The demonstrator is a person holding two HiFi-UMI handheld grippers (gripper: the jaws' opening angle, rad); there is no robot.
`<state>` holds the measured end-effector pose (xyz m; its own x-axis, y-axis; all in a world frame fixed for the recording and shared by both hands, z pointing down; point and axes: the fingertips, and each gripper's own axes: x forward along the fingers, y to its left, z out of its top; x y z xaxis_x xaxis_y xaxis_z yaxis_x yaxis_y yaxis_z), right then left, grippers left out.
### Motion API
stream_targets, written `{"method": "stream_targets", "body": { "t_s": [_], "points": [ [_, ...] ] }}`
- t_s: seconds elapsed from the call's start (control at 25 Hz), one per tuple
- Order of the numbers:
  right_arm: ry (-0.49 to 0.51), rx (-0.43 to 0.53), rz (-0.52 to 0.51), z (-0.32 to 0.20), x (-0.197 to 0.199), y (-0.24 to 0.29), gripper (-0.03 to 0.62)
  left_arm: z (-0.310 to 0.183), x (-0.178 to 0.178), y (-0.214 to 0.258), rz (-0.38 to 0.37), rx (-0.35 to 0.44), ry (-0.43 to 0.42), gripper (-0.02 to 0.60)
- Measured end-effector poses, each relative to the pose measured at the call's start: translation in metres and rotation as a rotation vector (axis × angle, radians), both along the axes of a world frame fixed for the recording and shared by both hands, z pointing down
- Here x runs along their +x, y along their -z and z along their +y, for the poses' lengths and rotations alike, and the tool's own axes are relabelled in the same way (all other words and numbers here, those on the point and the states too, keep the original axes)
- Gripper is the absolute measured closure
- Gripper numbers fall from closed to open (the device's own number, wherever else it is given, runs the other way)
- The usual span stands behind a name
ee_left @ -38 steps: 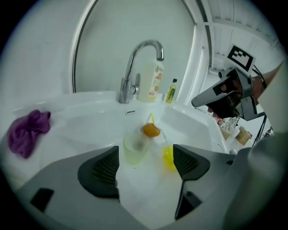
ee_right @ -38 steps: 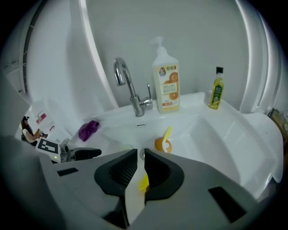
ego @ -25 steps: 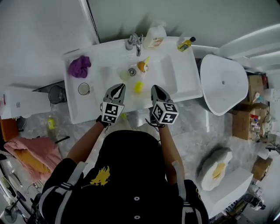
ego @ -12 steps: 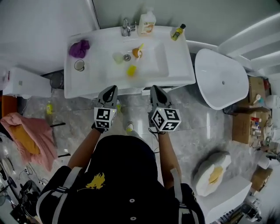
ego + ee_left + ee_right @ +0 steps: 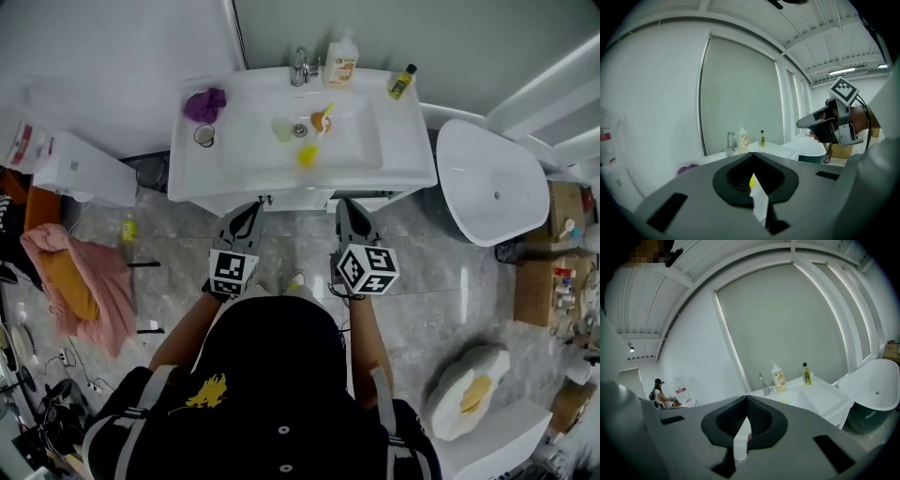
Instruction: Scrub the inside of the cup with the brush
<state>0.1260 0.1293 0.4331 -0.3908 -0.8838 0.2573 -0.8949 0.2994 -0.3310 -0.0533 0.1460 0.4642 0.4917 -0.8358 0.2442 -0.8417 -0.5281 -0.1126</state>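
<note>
In the head view the white sink (image 5: 394, 164) stands ahead of me. Its basin holds a pale translucent cup (image 5: 282, 128), a small orange object (image 5: 321, 120) and a yellow brush (image 5: 307, 157). Both grippers hang over the floor in front of the sink, apart from all of these. My left gripper (image 5: 251, 208) is shut and empty, as its own view shows (image 5: 752, 154). The right gripper (image 5: 347, 204) is also shut with nothing held (image 5: 746, 398), and it appears in the left gripper view (image 5: 829, 126).
On the counter are a purple cloth (image 5: 204, 104), a round glass (image 5: 204, 136), a faucet (image 5: 302, 66), a soap bottle (image 5: 341, 61) and a small yellow bottle (image 5: 401, 82). A white tub (image 5: 492, 183) stands at the right. A pink cloth (image 5: 75, 281) lies on the floor at the left.
The person has stepped back from the sink. Both grippers have drawn away from above the basin and now hang over the floor in front of it, still shut.
</note>
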Motion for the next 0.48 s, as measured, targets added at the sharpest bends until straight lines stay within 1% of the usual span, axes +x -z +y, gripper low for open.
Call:
{"method": "stream_targets", "body": {
  "t_s": [0.08,0.24,0.48],
  "points": [
    [0.0,0.012,0.01,0.006,-0.011,0.006,0.566,0.004,-0.008,0.006,0.008,0.015,-0.012,0.565],
    [0.003,0.027,0.043,0.028,-0.043,0.015,0.567,0.021,-0.038,0.005,0.023,0.012,-0.021,0.565],
    [-0.013,0.008,0.099,0.078,-0.085,0.013,0.567,0.057,-0.082,-0.007,0.064,-0.002,-0.028,0.565]
  ]
}}
